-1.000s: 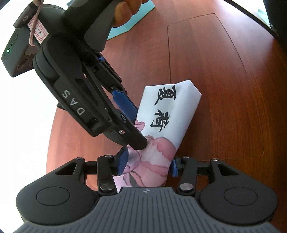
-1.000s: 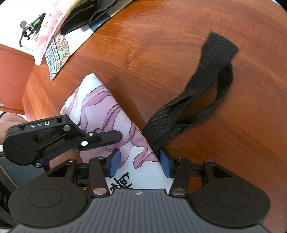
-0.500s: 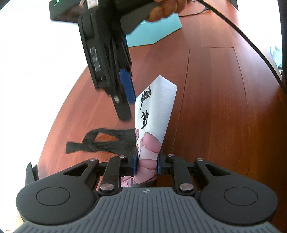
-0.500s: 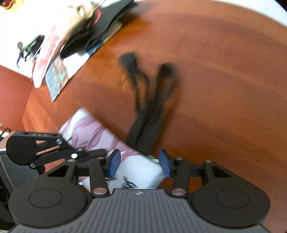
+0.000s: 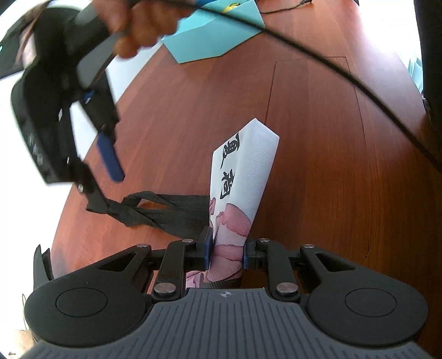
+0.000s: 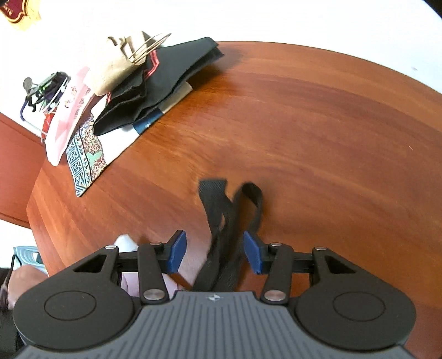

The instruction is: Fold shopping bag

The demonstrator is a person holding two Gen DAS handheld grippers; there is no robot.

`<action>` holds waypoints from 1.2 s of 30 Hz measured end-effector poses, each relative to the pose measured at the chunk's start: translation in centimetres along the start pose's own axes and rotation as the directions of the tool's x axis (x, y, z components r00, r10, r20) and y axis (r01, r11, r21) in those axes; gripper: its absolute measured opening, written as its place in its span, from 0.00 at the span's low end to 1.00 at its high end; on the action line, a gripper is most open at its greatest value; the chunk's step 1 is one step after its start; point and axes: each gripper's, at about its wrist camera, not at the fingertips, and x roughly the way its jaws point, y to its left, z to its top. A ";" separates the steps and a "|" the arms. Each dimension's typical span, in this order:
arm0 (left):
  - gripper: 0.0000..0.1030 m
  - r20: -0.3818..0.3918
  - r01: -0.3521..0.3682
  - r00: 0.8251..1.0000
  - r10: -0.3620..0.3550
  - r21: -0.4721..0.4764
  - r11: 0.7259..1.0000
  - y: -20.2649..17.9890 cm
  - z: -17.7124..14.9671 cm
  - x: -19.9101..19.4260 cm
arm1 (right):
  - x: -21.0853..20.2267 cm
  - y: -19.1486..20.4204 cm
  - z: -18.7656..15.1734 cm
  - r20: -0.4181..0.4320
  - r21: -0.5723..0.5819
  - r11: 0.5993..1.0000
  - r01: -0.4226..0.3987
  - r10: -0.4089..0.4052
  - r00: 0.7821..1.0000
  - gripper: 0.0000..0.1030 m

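Left wrist view: left gripper (image 5: pixel 227 252), jaws nearly closed and pressing on the folded shopping bag (image 5: pixel 243 176), a white textured fabric wedge with black characters and pink print, rising ahead of the jaws over the reddish wooden desk (image 5: pixel 331 154). Black woven handles (image 5: pixel 165 211) are trailing left of the jaws. Right gripper (image 5: pixel 103 179), blurred, is hanging above the handles' far end, a hand (image 5: pixel 138 24) gripping it. A turquoise sheet (image 5: pixel 215 36) is lying far ahead; a black cable (image 5: pixel 331 66) is crossing the upper right.

Right wrist view: right gripper (image 6: pixel 215 252), jaws about half open and closing, with the handles (image 6: pixel 229 218) running between the blue pads, not pinched. A corner of the bag (image 6: pixel 127 243) is showing left of the jaws. Far ahead to the left, a pile of folded bags (image 6: pixel 154 82), black, tan, pink and patterned, is sitting at the desk (image 6: pixel 317 132) edge, unseen from the other view.
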 end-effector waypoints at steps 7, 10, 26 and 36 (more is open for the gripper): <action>0.23 -0.003 -0.012 1.000 0.012 -0.032 0.999 -0.5 -0.1 0.0 | 2.6 1.0 2.7 -0.029 -0.034 0.999 0.021 -0.022 0.999 0.18; 0.23 -0.003 -0.018 1.000 0.018 -0.045 0.999 -0.8 0.1 0.0 | 2.6 0.8 2.7 -0.033 -0.038 0.999 0.014 -0.016 0.999 0.13; 0.23 0.154 0.050 0.988 -0.001 -0.315 0.948 2.9 -3.1 -4.4 | -1.7 -4.4 -3.5 -0.054 -0.009 0.996 0.091 -0.092 0.994 0.09; 0.22 0.163 0.135 0.985 -0.053 -0.546 0.827 7.7 -5.1 -3.6 | -2.2 -6.2 -8.3 0.018 0.094 0.993 0.069 -0.071 0.997 0.08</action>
